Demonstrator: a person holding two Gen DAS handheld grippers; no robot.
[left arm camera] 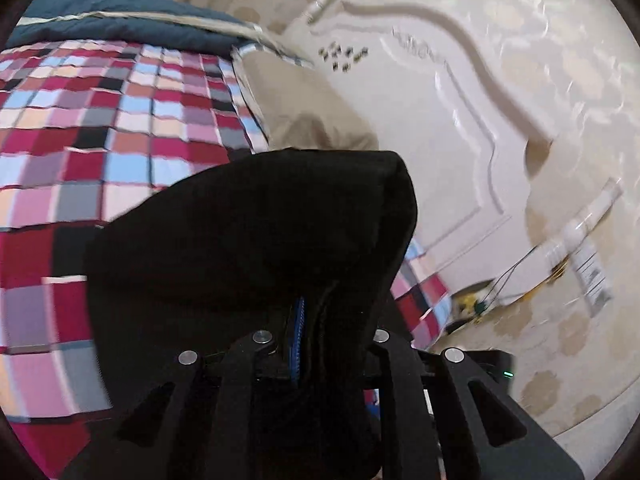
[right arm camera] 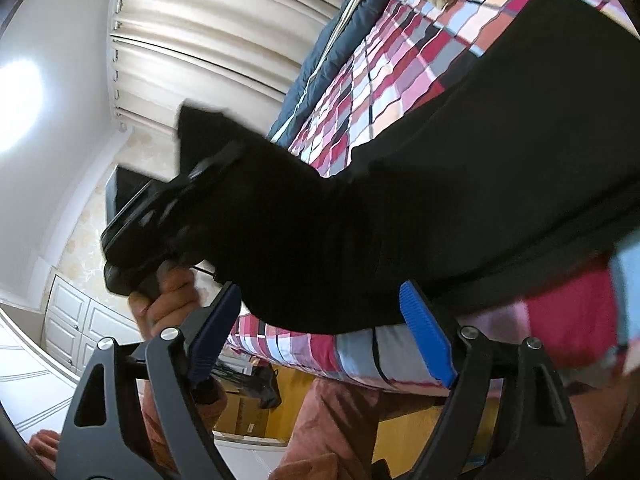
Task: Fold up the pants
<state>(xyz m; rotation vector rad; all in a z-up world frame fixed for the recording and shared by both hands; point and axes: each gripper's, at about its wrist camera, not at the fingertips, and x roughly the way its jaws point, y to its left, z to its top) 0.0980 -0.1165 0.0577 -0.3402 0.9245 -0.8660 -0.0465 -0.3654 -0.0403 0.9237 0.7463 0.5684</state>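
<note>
The black pants [left arm camera: 256,240] hang over my left gripper [left arm camera: 298,320], which is shut on a fold of the cloth above the checked bedspread [left arm camera: 100,120]; only a strip of a blue pad shows. In the right wrist view the pants [right arm camera: 460,184] stretch from the bed to the left gripper [right arm camera: 160,216], held by a hand. My right gripper [right arm camera: 320,328] is open, its blue pads [right arm camera: 428,332] apart on either side of the pants' lower edge, not clamped on it.
A beige pillow [left arm camera: 296,108] and a dark blue quilt [left arm camera: 120,20] lie at the head of the bed. A cream headboard [left arm camera: 460,128] is to the right. Curtains [right arm camera: 208,40], white cabinets [right arm camera: 76,320] and cardboard boxes [right arm camera: 244,412] stand beyond the bed.
</note>
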